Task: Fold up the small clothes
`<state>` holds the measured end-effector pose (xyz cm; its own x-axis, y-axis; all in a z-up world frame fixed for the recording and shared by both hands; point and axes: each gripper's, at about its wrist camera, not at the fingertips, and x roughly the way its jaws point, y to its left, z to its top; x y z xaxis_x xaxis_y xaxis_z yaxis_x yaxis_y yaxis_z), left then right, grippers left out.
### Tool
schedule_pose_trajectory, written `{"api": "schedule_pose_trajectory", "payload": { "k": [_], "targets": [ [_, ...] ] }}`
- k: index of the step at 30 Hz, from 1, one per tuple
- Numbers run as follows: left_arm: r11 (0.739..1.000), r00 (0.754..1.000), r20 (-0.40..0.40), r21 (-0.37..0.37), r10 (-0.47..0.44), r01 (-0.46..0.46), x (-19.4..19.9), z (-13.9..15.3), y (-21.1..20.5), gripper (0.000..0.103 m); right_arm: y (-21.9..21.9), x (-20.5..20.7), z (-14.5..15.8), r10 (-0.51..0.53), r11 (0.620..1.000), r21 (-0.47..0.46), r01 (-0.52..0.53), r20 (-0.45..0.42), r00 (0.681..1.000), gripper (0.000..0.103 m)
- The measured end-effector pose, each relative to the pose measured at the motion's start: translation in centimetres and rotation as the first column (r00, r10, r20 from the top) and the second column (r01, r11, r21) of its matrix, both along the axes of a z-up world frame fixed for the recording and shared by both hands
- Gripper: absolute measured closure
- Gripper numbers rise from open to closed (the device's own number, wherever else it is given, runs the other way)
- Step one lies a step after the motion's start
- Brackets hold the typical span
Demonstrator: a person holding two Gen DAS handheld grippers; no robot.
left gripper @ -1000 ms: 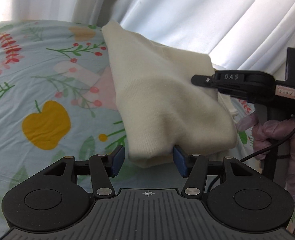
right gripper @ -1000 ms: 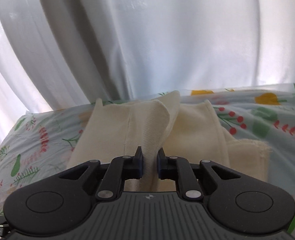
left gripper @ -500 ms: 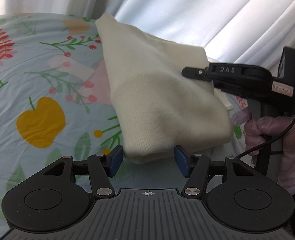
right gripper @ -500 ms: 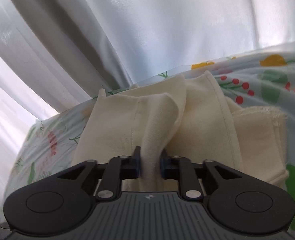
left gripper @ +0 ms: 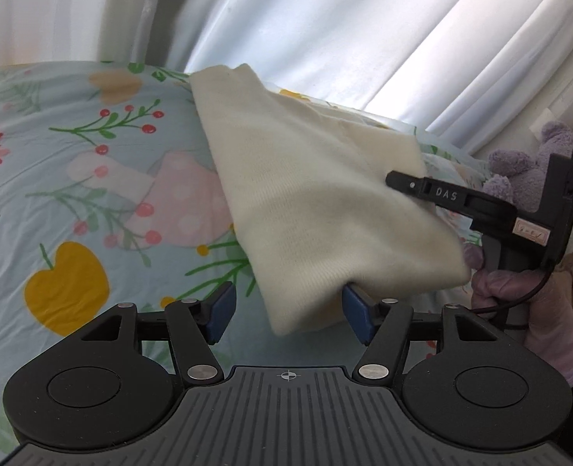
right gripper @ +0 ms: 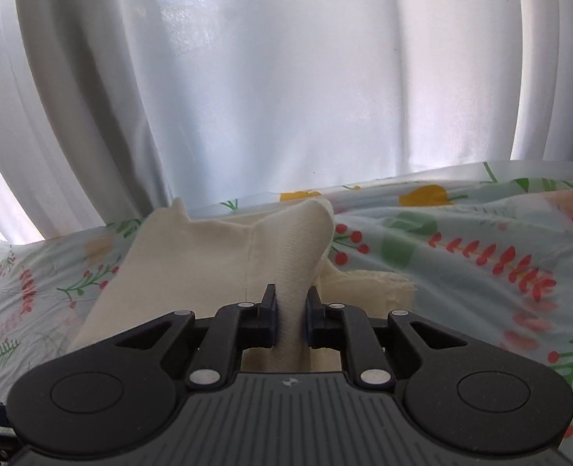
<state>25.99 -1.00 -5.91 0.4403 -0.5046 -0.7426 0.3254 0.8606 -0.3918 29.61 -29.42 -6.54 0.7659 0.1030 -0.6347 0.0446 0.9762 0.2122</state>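
Cream knit garment (left gripper: 317, 209): folded, lying on floral bedsheet (left gripper: 73, 194), ahead of both sets of tongs; near corner drooping between the left pair's blue pads (left gripper: 218, 310), touching the right-hand pad, clear of the left-hand one. Upper layer raised in a ridge and pinched at the right pair.

Left gripper (left gripper: 286, 310): jaws opening, cloth between them, not pressed from both sides.

Right gripper (right gripper: 290, 310): clenched on a fold of the garment (right gripper: 224, 260); also seen from the left camera (left gripper: 480, 206), to the right of the left tongs, black, held by a gloved hand (left gripper: 519, 291).

Pale curtain (right gripper: 286, 77): beyond the bed, behind the garment.

Purple plush toy (left gripper: 519, 171): far right, behind the right tongs.
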Motion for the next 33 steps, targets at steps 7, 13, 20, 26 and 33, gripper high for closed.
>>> {"api": "schedule_pose_trajectory", "payload": {
  "k": [7,13,20,26,33],
  "targets": [
    [0.999,0.997,0.051,-0.001,0.053,-0.053,0.2,1.5,1.4,0.033,-1.5,-2.4,1.4,-0.085,0.996,0.039,0.084,0.02,0.996,0.076],
    [0.983,0.981,0.068,-0.01,0.183,-0.183,3.5,1.3,0.6,0.033,1.2,-4.0,3.1,0.064,0.987,0.142,-0.074,0.069,0.996,0.081],
    [0.983,0.986,0.018,0.076,0.168,-0.169,6.0,-1.5,-3.0,0.031,5.8,-3.2,0.2,0.136,0.987,-0.084,-0.138,-0.038,0.99,0.096],
    [0.983,0.987,0.025,0.087,0.158,-0.16,5.9,-2.6,-3.3,0.017,1.7,-3.4,-0.4,0.065,0.997,0.049,-0.061,-0.079,0.995,0.103],
    [0.988,0.988,-0.041,0.028,0.15,-0.149,3.4,-1.7,-0.5,0.02,-1.7,-8.2,0.4,-0.021,0.949,0.309,0.056,-0.116,0.993,0.09]
  ]
}}
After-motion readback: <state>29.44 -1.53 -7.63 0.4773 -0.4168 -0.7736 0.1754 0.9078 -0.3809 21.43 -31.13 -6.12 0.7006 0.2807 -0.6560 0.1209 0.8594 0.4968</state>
